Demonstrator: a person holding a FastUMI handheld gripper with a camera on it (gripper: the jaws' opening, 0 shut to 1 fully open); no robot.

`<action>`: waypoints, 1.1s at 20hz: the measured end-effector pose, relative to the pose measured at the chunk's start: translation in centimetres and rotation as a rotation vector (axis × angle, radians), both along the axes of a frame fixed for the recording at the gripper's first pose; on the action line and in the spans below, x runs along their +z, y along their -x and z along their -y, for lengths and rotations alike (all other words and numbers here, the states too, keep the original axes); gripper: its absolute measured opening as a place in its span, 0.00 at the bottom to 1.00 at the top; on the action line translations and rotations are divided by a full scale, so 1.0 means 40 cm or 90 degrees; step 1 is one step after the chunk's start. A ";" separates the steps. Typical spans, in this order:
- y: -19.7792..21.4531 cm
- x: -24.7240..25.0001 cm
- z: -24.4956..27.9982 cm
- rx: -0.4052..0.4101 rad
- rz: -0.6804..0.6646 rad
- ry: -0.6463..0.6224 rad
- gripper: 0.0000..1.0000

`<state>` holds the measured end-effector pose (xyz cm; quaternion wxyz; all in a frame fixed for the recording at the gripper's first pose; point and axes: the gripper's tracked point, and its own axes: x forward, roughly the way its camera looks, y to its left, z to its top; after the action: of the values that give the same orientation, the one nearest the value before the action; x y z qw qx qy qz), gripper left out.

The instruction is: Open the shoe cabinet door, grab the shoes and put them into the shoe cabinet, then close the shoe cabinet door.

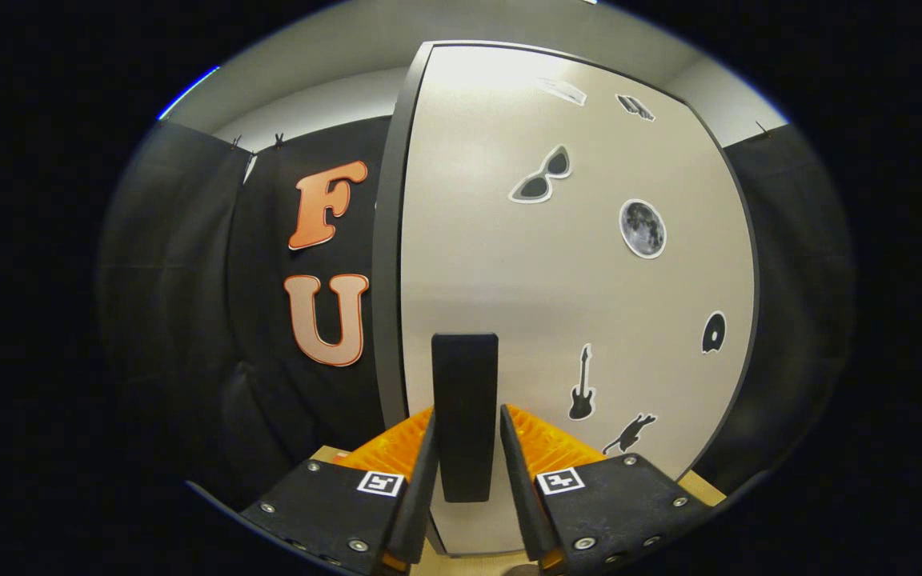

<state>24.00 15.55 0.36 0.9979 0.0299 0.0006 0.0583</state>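
Note:
The shoe cabinet's pale door [573, 288] stands upright right in front of me, with several small stickers on it, such as sunglasses, a moon and a guitar. A dark grey edge [387, 240] runs down its left side. A black upright handle [465, 368] is fixed low on the door. My gripper [467, 416] has the lower part of this handle between its fingers. Both fingers press on the handle's sides, one left and one right of it.
Black cloth of the booth's wall [189, 280] hangs to the left of the cabinet and also to its right. A strip of light wooden surface [705, 488] shows under the cabinet, beside the right finger. A white wall and ceiling are above.

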 end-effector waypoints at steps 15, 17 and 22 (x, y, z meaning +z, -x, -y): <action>0.109 0.017 0.051 -0.059 -0.008 0.007 0.30; 0.131 0.022 0.061 -0.065 -0.012 -0.004 0.30; 0.187 0.014 0.108 -0.070 -0.023 -0.015 0.27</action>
<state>16.51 11.23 0.92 0.9990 0.0428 0.0160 0.0027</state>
